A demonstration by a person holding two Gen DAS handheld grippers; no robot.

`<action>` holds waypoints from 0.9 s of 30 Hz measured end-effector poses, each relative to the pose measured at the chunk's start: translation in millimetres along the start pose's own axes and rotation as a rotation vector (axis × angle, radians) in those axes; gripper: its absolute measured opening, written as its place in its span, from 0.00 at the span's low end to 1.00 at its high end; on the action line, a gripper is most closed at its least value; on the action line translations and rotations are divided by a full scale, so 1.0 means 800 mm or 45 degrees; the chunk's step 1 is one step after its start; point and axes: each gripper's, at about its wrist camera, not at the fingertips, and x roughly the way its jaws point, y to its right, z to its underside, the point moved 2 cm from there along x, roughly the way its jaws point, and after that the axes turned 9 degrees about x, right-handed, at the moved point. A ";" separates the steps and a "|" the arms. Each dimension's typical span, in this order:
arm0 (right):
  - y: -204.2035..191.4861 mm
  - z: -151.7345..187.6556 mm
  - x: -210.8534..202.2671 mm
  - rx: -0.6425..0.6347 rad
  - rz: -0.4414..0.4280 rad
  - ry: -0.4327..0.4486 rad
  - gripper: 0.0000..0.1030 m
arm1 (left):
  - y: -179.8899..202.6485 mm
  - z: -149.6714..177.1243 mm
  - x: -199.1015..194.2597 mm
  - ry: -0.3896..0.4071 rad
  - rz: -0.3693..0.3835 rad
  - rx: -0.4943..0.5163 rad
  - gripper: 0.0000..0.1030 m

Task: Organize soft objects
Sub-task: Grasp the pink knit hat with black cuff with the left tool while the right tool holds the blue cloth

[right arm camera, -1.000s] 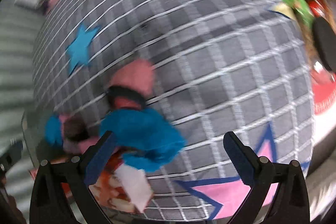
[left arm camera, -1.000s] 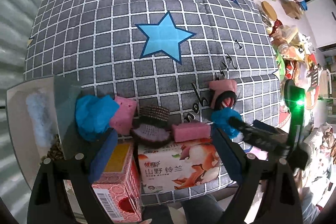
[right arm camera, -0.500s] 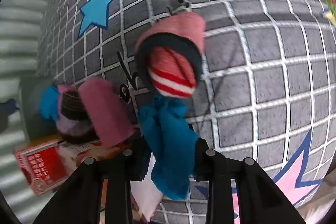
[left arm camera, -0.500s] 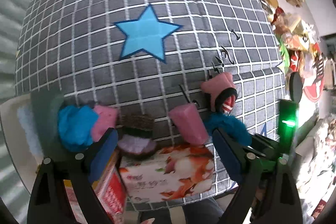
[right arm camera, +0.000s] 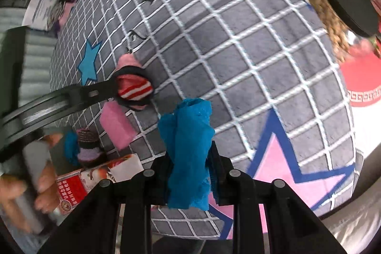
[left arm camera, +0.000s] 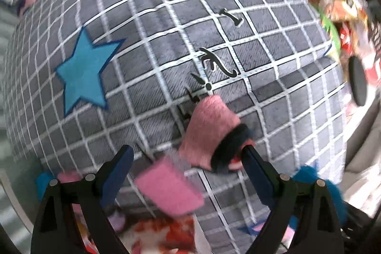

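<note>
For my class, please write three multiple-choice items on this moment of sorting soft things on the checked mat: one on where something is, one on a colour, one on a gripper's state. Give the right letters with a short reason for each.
1. Where does the pink rolled sock with the striped inside lie?
A. on the grey checked mat
B. inside the tissue box
C. on the floor beside the mat

2. What colour is the soft cloth in the right hand-held gripper?
A. yellow
B. blue
C. white

3. How does the left hand-held gripper stand?
A. shut on the pink sponge
B. shut with nothing in it
C. open, its fingers apart

Answers:
1 A: in the right wrist view the sock rests on the mat's grid, by the tip of the other gripper.
2 B: a blue cloth is pinched between the closed fingers.
3 C: the left wrist view shows its blue pads wide apart, with a pink sponge on the mat between them, unpressed.
</note>
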 end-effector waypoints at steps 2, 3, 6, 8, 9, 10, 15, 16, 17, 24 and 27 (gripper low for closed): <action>-0.004 0.002 0.006 0.015 -0.008 0.004 0.26 | 0.007 -0.005 0.012 -0.002 -0.020 0.053 0.91; -0.001 0.003 0.004 0.026 -0.016 0.004 0.26 | 0.010 -0.007 0.018 -0.009 -0.025 0.071 0.91; 0.001 0.003 0.005 0.042 -0.033 0.001 0.26 | 0.016 -0.009 0.029 -0.035 0.014 0.098 0.87; -0.011 0.003 0.017 0.047 -0.037 -0.002 0.26 | 0.020 -0.011 0.032 -0.037 0.053 0.115 0.76; -0.012 0.003 0.018 0.048 -0.039 -0.004 0.26 | 0.023 -0.011 0.030 -0.027 0.098 0.128 0.63; -0.016 0.002 0.021 0.049 -0.040 -0.005 0.26 | 0.027 -0.010 0.030 -0.027 0.126 0.136 0.49; -0.021 0.005 0.017 0.055 -0.046 0.002 0.26 | 0.049 -0.006 0.014 0.010 0.154 0.195 0.28; -0.023 0.006 0.016 0.057 -0.050 0.005 0.26 | 0.048 -0.003 0.009 0.021 0.169 0.188 0.28; -0.025 0.007 0.015 0.058 -0.053 0.008 0.26 | 0.041 0.001 0.000 0.030 0.176 0.182 0.28; -0.035 0.013 0.007 0.055 -0.054 0.029 0.26 | 0.007 0.045 -0.044 0.113 0.195 0.157 0.28; -0.041 0.017 0.002 0.043 -0.056 0.039 0.26 | -0.002 0.069 -0.063 0.140 0.205 0.148 0.28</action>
